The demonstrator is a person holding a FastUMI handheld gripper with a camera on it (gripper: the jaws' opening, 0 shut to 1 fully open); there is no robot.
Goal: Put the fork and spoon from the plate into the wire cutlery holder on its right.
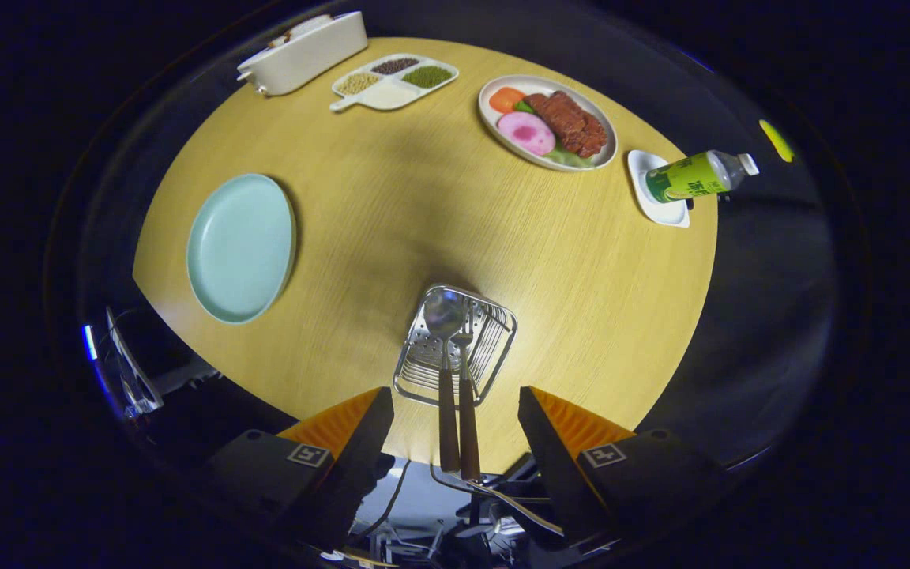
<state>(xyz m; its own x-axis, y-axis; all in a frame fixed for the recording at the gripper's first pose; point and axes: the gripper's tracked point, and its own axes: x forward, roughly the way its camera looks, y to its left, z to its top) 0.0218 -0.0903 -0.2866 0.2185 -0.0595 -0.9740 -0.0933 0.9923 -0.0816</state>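
The wire cutlery holder (500,336) stands on the round wooden table (392,221), just ahead of my fingers. The spoon (445,314) and the fork (464,341) stand heads-down inside it, side by side. Their dark brown handles stick out towards me and run between my fingers. My gripper (455,393) is open, its fingers wide apart on either side of the two handles and touching neither. The pale green plate (242,246) lies bare to the left of the holder.
Beyond the holder sit an oval plate of food (547,122), a divided dish of beans (393,79) and a white box (305,51). A green-labelled bottle (696,175) rests on a small white dish (658,207) at the far right. The table's near edge runs under my fingers.
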